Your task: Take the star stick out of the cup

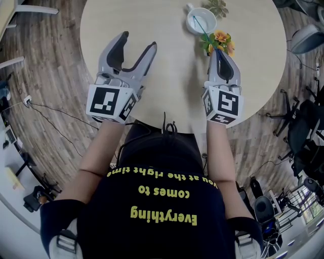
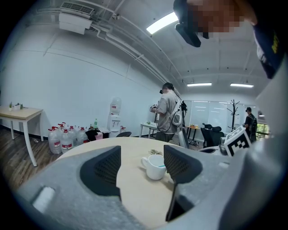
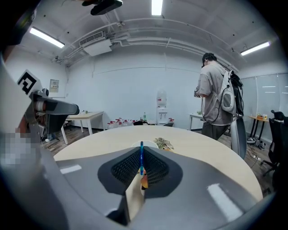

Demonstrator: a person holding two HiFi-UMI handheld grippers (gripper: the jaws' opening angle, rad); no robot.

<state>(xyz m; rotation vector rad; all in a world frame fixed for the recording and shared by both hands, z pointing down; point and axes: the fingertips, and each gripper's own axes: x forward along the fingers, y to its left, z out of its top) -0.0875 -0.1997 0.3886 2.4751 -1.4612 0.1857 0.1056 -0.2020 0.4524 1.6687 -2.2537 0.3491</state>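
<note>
A white cup (image 1: pixel 201 21) stands at the far side of the round table (image 1: pixel 167 76). A thin blue stick (image 1: pixel 200 26) leans out of it toward me and ends in an orange and yellow cluster (image 1: pixel 221 40). My right gripper (image 1: pixel 218 50) reaches into that cluster. In the right gripper view its jaws (image 3: pixel 141 164) are shut on the blue stick (image 3: pixel 141 155), with an orange bit just below. My left gripper (image 1: pixel 137 44) hovers open over the table's left half, holding nothing. The cup (image 2: pixel 155 167) shows far beyond its jaws (image 2: pixel 141 164).
A dried sprig (image 1: pixel 217 6) lies behind the cup. A person (image 3: pixel 218 99) stands beyond the table. Office chairs (image 1: pixel 304 126) crowd the right side, and water bottles (image 2: pixel 67 137) line the far wall. The table's near edge is at my body.
</note>
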